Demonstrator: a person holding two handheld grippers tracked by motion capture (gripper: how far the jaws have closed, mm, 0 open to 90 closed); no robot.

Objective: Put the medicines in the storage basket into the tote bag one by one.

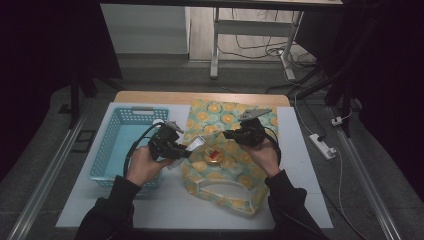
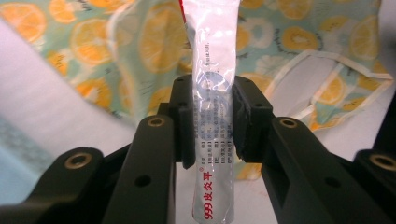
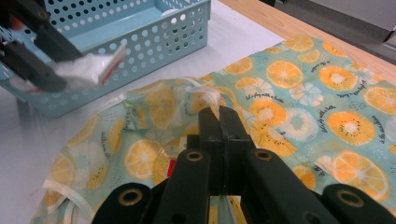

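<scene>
I've got the silver tube [image 2: 212,112] pinched crosswise between the jaws of my left gripper [image 2: 212,116], red print on its lower end, nozzle end pointing out over the orange-print bag [image 1: 227,150]. In the high view the tube [image 1: 195,145] hangs just past the bag's left edge, beside the blue basket [image 1: 112,150]. My right gripper [image 3: 219,121] has its jaws pressed together on the bag's pale trimmed rim [image 3: 205,95], lifting that edge off the cloth. Inside the opening I see a small round gold tin [image 1: 214,156] with a red label. Everything sits on a white board [image 1: 300,165] over a wooden tabletop [image 1: 200,97], grey floor around, a white desk frame [image 1: 215,45] and cables beyond. Both forearms come in low, dark sleeves, hands angled inward toward each other, the left gripper [image 1: 167,142] and right gripper [image 1: 245,134] near but apart.
</scene>
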